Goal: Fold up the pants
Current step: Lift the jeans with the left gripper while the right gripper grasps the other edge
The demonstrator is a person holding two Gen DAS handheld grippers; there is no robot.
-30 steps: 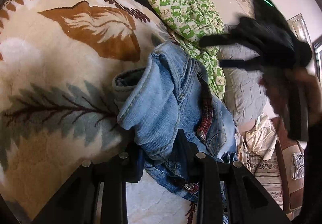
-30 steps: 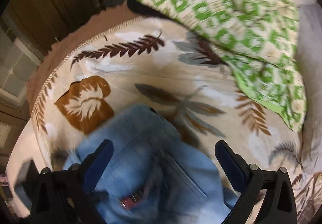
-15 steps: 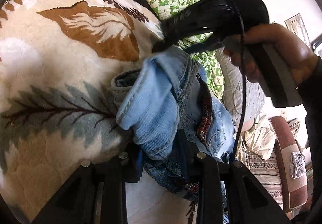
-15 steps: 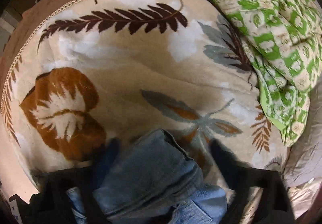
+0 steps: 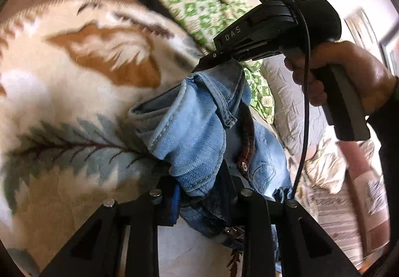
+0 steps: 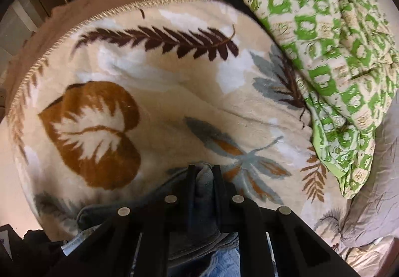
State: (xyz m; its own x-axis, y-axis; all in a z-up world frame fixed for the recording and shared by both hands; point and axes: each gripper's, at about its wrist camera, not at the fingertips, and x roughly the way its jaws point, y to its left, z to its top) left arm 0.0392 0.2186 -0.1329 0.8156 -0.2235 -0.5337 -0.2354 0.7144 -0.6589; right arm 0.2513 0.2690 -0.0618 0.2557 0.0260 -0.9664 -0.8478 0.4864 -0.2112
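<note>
**Two grippers on one pair of jeans**

We count one pair of jeans (image 5: 197, 127), light blue denim, bunched into a heap on a leaf-print blanket (image 5: 74, 102). A dark red belt (image 5: 247, 137) runs through the waistband; we count one. No containers in either view, so nothing to log as held inside anything.

Grippers: two. The left gripper (image 5: 202, 192) sits low at the near edge of the heap. A thick fold of denim fills the gap between its fingers, and the jaws are closing on it; the pads press the cloth from both sides. The right gripper (image 5: 219, 65) comes in from above at the far end of the heap, steeply tilted down. In the left wrist view its tips bite the top edge of the denim. In the right wrist view its fingers (image 6: 190, 184) stand close together with a narrow ridge of cloth pinched between them; these jaws are closing too.

One hand (image 5: 336, 72) shows, wrapped around the right gripper's handle, with a black cable (image 5: 305, 102) hanging beside it.

Bedding: one blanket with brown, grey and dark leaves; one green-and-white checked quilt (image 6: 324, 40) piled along the blanket's far side, touching it; grey sheet (image 6: 379, 177) beyond that. The jeans lie on the blanket, near the quilt; from the left wrist view the waistband end reaches toward it.
</note>
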